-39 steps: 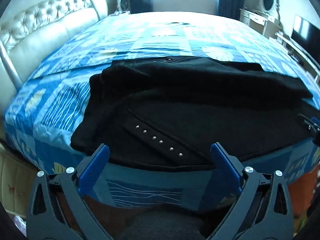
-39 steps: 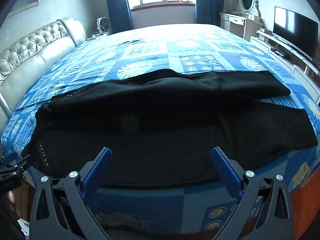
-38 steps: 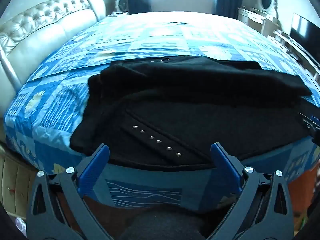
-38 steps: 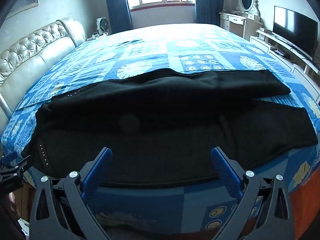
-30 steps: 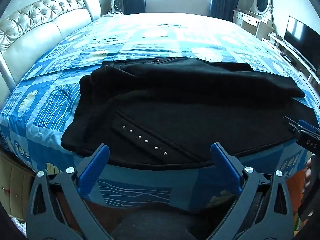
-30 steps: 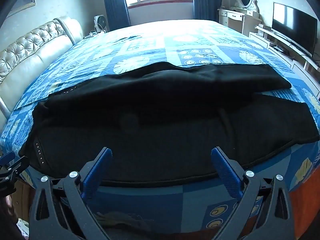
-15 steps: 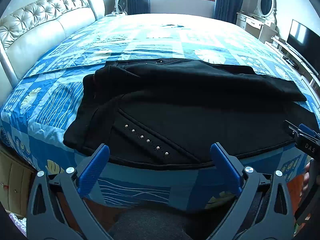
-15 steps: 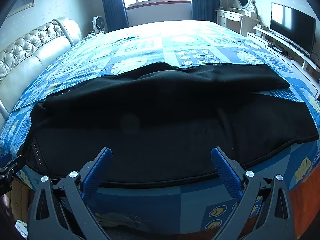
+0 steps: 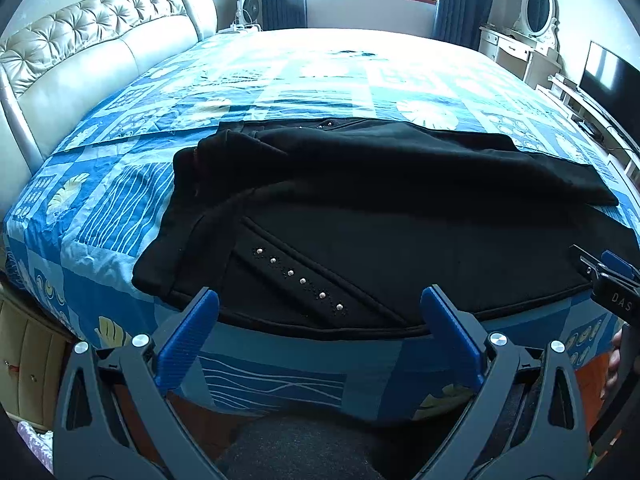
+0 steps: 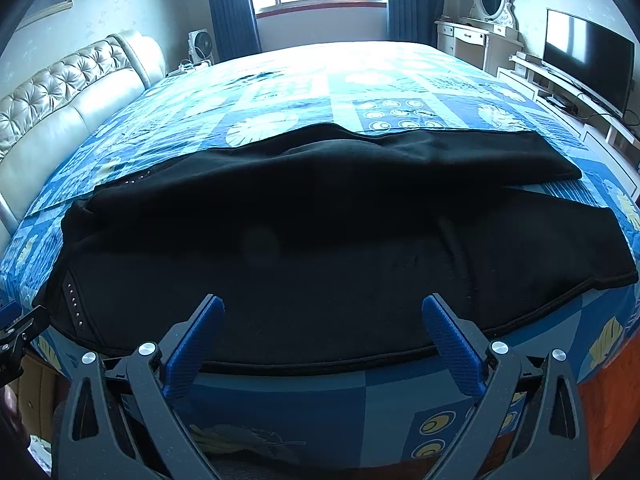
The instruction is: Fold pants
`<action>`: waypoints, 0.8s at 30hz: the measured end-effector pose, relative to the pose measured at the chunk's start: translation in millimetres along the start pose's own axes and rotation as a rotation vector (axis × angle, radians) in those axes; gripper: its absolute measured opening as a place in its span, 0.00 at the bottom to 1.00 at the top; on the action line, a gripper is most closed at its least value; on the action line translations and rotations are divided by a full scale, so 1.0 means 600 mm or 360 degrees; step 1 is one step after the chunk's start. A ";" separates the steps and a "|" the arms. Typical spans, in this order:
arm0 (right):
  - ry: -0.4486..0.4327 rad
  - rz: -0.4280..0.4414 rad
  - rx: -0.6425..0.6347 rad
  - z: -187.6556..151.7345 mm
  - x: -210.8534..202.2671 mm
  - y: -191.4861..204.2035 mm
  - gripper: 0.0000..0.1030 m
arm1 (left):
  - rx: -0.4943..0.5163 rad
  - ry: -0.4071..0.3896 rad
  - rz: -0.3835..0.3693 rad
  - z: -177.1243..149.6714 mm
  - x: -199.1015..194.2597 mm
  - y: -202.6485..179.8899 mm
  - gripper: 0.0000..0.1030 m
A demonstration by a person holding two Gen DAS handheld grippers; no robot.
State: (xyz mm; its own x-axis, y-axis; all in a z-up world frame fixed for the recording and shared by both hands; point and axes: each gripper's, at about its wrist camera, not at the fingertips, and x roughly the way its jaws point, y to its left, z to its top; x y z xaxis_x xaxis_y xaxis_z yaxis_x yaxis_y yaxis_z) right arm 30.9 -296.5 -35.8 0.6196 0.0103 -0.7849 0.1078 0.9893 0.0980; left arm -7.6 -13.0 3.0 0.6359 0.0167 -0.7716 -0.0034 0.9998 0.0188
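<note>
Black pants [image 9: 400, 208] lie spread across the near edge of the blue-patterned bed [image 9: 320, 76].

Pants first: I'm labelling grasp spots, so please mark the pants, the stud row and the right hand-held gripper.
pants [image 10: 320, 240], right wrist view, middle of the black cloth.
stud row [image 9: 298, 280], left wrist view, middle stud near the waist.
right hand-held gripper [image 10: 322, 330], right wrist view, midway between the open blue fingertips.

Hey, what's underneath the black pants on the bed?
The black pants lie spread on a blue patterned bedspread, which shows all around them. Whether anything else sits beneath the fabric is hidden.
</note>
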 end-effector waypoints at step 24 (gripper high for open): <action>0.0005 0.0004 -0.0010 -0.002 0.003 0.003 0.96 | -0.0009 0.0005 0.0031 -0.004 0.002 0.001 0.98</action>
State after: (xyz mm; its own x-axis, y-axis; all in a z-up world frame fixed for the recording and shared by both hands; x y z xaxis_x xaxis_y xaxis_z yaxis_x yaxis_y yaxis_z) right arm 30.9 -294.5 -37.7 0.6175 0.0129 -0.7865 0.1016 0.9902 0.0960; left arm -8.6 -12.7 0.4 0.6331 0.0362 -0.7733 -0.0200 0.9993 0.0304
